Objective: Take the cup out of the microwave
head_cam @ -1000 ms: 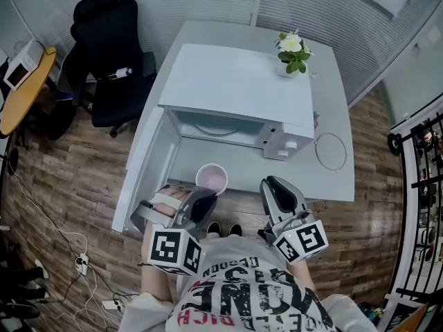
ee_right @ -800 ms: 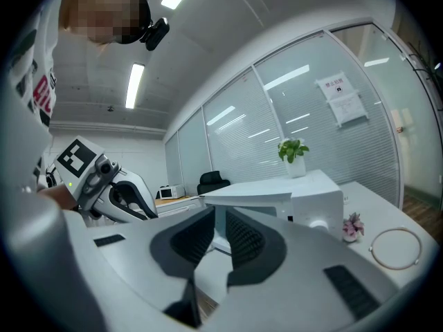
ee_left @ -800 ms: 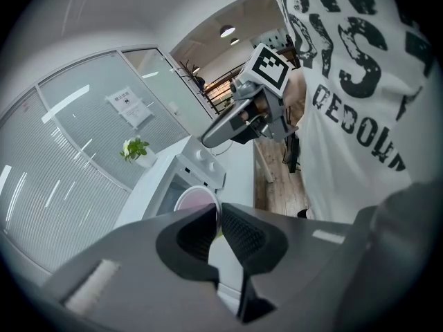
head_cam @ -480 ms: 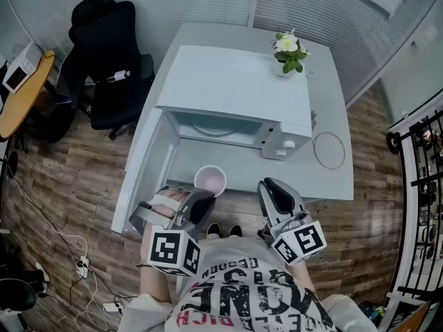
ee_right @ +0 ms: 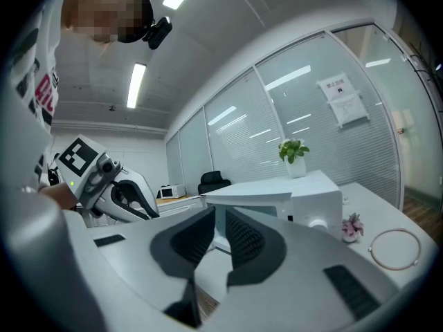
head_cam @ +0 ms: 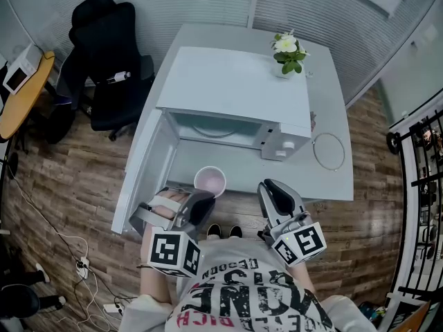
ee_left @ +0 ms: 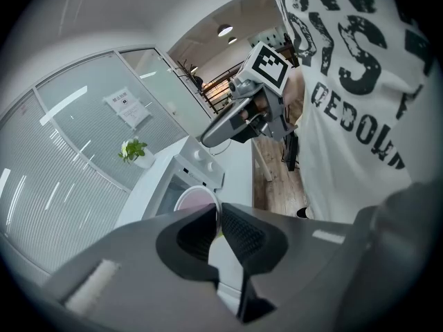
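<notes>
While the microwave (head_cam: pixel 235 109) has its door (head_cam: pixel 144 168) swung open | cup (head_cam: pixel 210 180) sits outside, at the microwave's 6 o'clock, over the table (head_cam: pixel 332 178) front edge | left hand-held gripper (head_cam: pixel 206 196) clamped on the cup rim | right hand-held gripper (head_cam: pixel 271 186) at the cup's 3 o'clock, jaws slightly apart, empty

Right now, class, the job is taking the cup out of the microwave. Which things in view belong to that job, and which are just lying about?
Part of the job:
- cup, rim pinched in the left gripper
- microwave, its door swung open

Just lying about:
- potted plant
- thin ring
- office chair
- right gripper, empty
</notes>
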`<state>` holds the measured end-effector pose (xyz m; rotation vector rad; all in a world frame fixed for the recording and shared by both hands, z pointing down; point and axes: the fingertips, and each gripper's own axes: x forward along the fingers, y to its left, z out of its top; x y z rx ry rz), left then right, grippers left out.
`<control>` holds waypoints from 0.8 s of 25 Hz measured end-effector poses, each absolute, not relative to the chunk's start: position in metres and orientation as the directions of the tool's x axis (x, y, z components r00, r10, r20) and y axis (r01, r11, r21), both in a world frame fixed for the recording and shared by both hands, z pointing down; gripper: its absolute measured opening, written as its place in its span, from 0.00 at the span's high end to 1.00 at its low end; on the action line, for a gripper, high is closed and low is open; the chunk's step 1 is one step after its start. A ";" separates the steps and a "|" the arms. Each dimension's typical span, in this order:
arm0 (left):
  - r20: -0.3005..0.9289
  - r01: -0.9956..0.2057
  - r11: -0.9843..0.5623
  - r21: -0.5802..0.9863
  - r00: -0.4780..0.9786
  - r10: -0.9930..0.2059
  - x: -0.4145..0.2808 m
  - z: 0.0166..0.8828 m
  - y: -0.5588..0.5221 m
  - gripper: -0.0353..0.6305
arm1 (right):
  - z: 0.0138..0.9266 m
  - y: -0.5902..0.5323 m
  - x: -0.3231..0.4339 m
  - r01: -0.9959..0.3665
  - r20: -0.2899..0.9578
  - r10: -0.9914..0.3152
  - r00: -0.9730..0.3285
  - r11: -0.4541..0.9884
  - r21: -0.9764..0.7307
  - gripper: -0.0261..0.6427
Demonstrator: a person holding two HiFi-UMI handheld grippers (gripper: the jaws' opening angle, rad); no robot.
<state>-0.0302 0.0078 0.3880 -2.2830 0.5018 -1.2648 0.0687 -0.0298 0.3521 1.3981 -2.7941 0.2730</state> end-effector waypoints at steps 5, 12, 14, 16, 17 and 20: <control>0.681 -0.084 -0.815 -0.574 0.504 -0.532 -0.030 0.388 0.007 0.89 | 0.352 -0.030 0.070 -0.797 0.079 -0.797 -0.599 0.584 -0.152 0.87; 0.675 -0.080 -0.806 -0.587 0.502 -0.542 -0.029 0.385 0.003 0.89 | 0.352 -0.031 0.072 -0.804 0.077 -0.804 -0.589 0.575 -0.150 0.87; 0.674 -0.078 -0.804 -0.589 0.502 -0.542 -0.028 0.386 0.002 0.89 | 0.353 -0.032 0.074 -0.806 0.078 -0.806 -0.587 0.573 -0.150 0.87; 0.671 -0.074 -0.801 -0.594 0.505 -0.543 -0.026 0.386 0.001 0.89 | 0.353 -0.032 0.075 -0.807 0.078 -0.807 -0.585 0.571 -0.149 0.87; 0.669 -0.071 -0.799 -0.596 0.507 -0.544 -0.026 0.387 0.001 0.89 | 0.353 -0.031 0.076 -0.808 0.078 -0.808 -0.585 0.570 -0.149 0.87; 0.665 -0.068 -0.797 -0.600 0.511 -0.544 -0.023 0.386 0.001 0.89 | 0.352 -0.030 0.078 -0.809 0.079 -0.809 -0.582 0.568 -0.149 0.87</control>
